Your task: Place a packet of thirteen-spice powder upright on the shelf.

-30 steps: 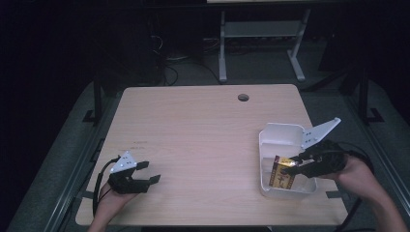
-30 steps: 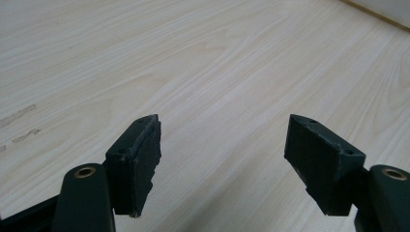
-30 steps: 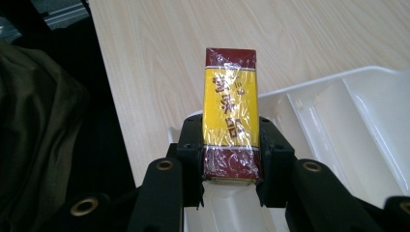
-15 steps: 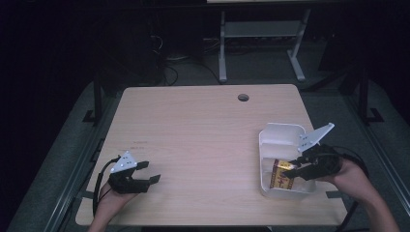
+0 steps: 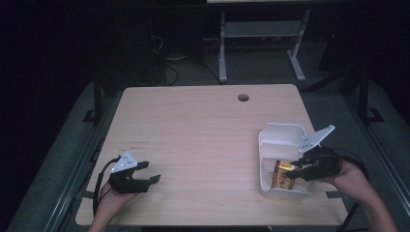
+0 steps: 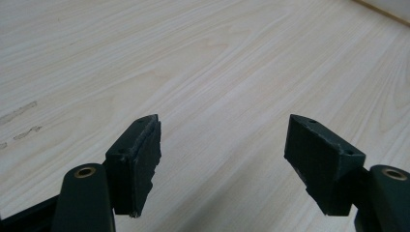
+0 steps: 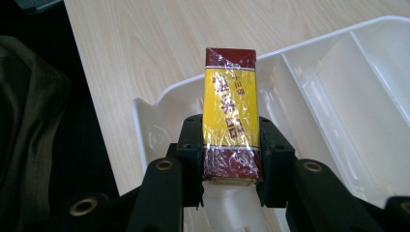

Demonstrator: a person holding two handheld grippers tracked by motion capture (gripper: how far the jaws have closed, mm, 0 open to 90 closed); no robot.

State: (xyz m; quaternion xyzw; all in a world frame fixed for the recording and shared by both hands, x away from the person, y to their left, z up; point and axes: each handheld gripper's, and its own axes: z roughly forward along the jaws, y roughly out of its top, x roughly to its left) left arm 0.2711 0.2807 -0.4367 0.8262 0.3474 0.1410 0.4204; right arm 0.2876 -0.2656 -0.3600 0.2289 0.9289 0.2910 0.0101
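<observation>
High view dim, surroundings black; gripper views bright, perhaps slightly soft.

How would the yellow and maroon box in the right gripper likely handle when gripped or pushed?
The box keeps flat faces between the right gripper jaws, so it is probably stiff. Its glossy wrap looks slippery. Its flat sides suggest sliding, not rolling, in the white tray.

The table (image 5: 203, 140) has a light wood top with a round cable hole (image 5: 243, 97). A white compartment tray (image 5: 283, 135) rests near its right edge.
</observation>
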